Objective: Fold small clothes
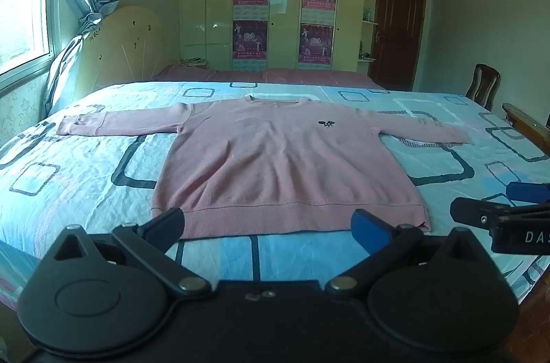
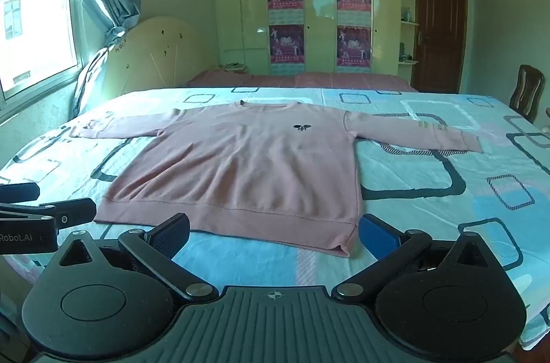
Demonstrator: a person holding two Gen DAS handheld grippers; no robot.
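A pink sweater lies flat, sleeves spread, on a bed with a blue patterned sheet. The left gripper and right gripper hover near its hem, jaws wide apart, holding nothing.

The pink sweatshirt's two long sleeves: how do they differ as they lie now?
The sleeve on the window side lies on plain pale sheet and looks unmarked; the sleeve on the chair side crosses a dark-outlined square on the patterned blue bedsheet and carries small lettering. Both lie flat and spread outward from the pink sweatshirt, unfolded, untouched by either gripper.
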